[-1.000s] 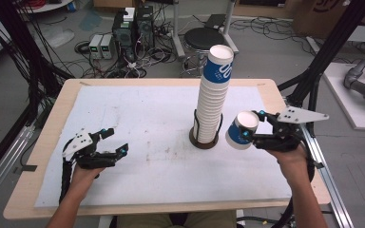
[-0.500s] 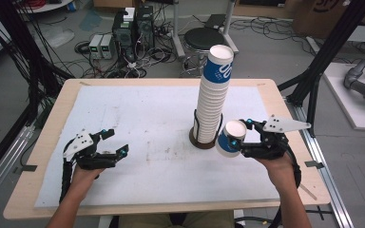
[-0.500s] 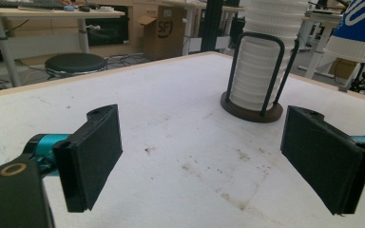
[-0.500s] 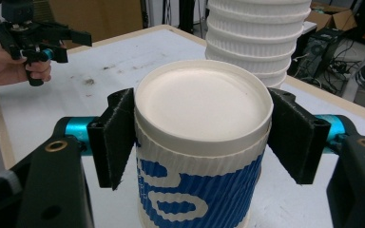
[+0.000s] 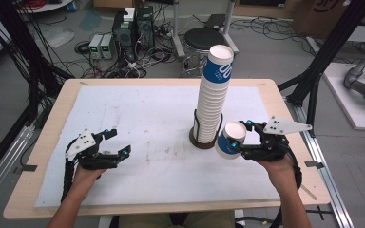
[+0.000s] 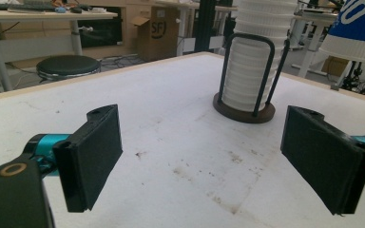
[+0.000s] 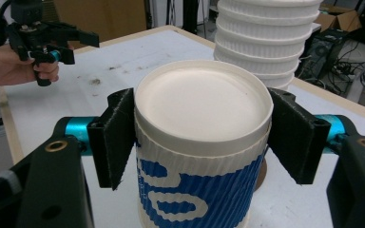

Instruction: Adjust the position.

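Note:
A tall stack of white paper cups [image 5: 212, 102] topped by a blue-and-white cup stands in a dark wire holder [image 5: 203, 138] near the middle of the table. My right gripper [image 5: 240, 141] is shut on a single blue-and-white cup [image 5: 229, 139], held upside down just right of the stack's base; in the right gripper view the cup's flat base [image 7: 202, 103] faces the camera between the jaws. My left gripper [image 5: 117, 142] stands open low over the white mat at the left, nothing between its pads [image 6: 94, 154]. The stack [image 6: 257, 57] shows ahead of it.
A white mat [image 5: 147, 123] covers the wooden table [image 5: 43, 142]. Black frame posts stand at both sides. Behind the table are a round stool [image 5: 204, 38], electronics boxes and cables on the floor.
My right gripper has carried the single cup leftward and slightly down, closer to the base of the stack. The left gripper has stayed in place.

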A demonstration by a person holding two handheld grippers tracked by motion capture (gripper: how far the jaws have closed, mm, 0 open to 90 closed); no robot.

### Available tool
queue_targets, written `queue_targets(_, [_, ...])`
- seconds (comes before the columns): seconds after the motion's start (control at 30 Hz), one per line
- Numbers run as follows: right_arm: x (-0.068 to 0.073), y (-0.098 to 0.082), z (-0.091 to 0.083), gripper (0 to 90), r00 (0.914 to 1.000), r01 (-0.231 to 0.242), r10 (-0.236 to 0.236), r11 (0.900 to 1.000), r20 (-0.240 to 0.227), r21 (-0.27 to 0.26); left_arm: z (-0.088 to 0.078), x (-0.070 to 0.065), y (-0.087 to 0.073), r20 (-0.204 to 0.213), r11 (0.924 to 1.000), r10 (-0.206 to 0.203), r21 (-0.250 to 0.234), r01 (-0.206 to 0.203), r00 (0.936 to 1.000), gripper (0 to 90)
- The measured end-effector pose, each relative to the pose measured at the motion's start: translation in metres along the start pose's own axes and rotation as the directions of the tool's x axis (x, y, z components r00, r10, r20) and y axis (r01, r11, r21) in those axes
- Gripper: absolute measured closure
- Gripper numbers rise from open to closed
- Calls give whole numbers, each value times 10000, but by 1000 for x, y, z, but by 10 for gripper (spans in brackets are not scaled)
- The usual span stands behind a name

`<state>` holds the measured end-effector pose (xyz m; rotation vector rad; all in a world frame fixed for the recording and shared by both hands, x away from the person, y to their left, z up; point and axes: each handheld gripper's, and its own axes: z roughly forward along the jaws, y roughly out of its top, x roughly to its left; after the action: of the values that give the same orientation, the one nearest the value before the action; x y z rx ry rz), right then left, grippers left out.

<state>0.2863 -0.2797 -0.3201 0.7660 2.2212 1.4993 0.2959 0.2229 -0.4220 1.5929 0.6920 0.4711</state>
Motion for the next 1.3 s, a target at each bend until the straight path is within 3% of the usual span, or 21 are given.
queue_targets(0.3, [8, 2, 9, 300, 9989, 98, -93, 9999, -470, 116, 3, -5, 3, 316, 10000, 78, 8, -78, 9995, 136])
queue_targets(0.6, [17, 1, 13, 301, 9953, 191, -184, 9998, -951, 68, 11, -25, 9, 1012, 9991, 424, 56, -432, 9940, 136])
queue_targets(0.7, [20, 1, 19, 300, 9925, 271, -264, 9996, -1193, 45, 15, -31, 11, 1380, 9982, 592, 43, -603, 9887, 136])
queue_targets(1.0, [34, -1, 44, 301, 9816, 520, -480, 9985, -1848, 164, 29, -54, 14, 2596, 9945, 999, 41, -1046, 9605, 136])
queue_targets(1.3, [43, -2, 58, 301, 9733, 658, -601, 9977, -2216, 184, 35, -65, 16, 3057, 9905, 1265, 119, -1367, 9437, 136])
